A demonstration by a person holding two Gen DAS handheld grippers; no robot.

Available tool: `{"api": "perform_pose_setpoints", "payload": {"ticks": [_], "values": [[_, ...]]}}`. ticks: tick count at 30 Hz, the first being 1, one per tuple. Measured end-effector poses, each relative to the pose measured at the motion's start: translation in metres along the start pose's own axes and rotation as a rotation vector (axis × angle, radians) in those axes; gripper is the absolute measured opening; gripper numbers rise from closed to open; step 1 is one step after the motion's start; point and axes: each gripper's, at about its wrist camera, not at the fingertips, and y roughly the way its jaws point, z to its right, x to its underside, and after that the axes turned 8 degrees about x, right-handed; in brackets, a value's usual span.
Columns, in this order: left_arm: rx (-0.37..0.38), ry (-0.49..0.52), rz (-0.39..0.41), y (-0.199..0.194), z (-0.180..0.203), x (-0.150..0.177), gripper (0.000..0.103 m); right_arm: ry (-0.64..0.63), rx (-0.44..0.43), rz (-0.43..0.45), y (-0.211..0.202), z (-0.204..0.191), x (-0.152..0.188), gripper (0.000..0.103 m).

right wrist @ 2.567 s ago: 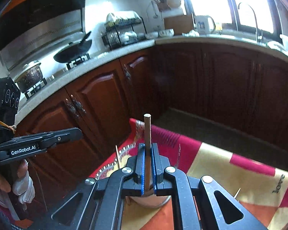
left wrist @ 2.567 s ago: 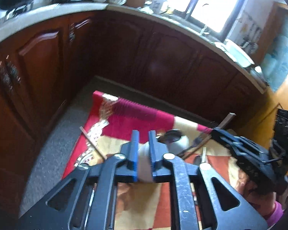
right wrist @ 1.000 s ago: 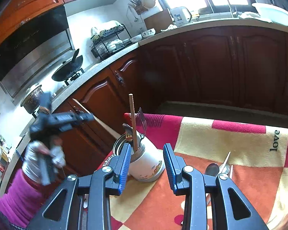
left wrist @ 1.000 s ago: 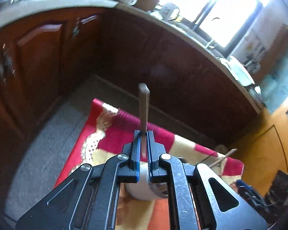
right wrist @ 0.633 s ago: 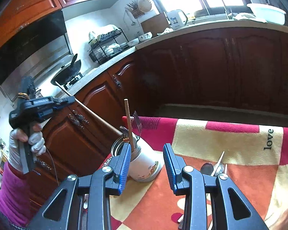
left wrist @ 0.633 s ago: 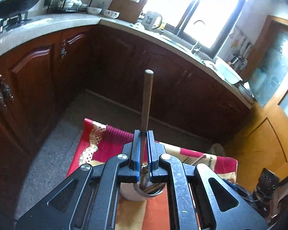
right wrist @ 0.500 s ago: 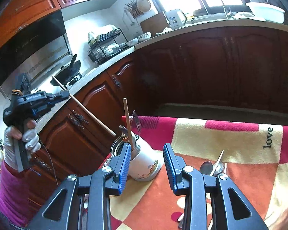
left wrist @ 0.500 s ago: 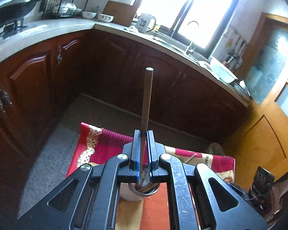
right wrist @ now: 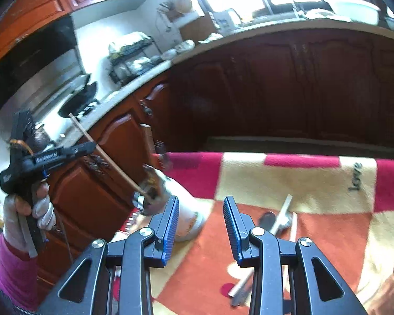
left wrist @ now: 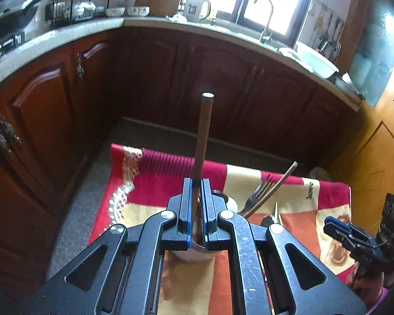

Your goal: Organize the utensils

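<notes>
wooden chopstick (left wrist: 202, 136) pinched in our closed left gripper (left wrist: 196, 218) should drop straight into the holder (right wrist: 186, 210), while our right gripper (right wrist: 200, 225) hangs wide open, empty.

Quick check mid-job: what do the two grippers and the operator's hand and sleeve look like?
Both grippers are black, with triangular cut-outs in the linkage arms, silver pivot screws and blue ribbed pads. The left gripper has a pistol-style handle with blurred white lettering on its side and an orange cable at the rear. The left hand wears a white glove over a magenta sleeve.
</notes>
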Motion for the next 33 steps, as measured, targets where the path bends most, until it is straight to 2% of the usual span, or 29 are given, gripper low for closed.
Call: {"api": "perform_pose_setpoints", "payload": {"ticks": [7, 13, 15, 17, 19, 33], "values": [[-0.026, 0.023, -0.002, 0.013, 0.009, 0.013, 0.005, 0.091, 0.049, -0.068, 0.011, 0.037, 0.015, 0.033], [-0.040, 0.001, -0.033, 0.020, 0.008, 0.018, 0.006, 0.093, 0.043, -0.078, 0.010, 0.035, 0.017, 0.033], [-0.042, -0.006, -0.034, 0.021, 0.007, 0.021, 0.011, 0.086, 0.039, -0.077, 0.009, 0.032, 0.017, 0.033], [-0.040, -0.014, -0.035, 0.019, 0.007, 0.023, 0.022, 0.077, 0.037, -0.076, 0.007, 0.028, 0.017, 0.033], [-0.039, -0.018, -0.032, 0.018, 0.007, 0.024, 0.026, 0.067, 0.038, -0.076, 0.006, 0.025, 0.018, 0.033], [-0.086, 0.020, 0.006, -0.001, 0.020, 0.033, 0.034, 0.032, 0.040, -0.060, -0.005, 0.012, 0.023, 0.038]]}}
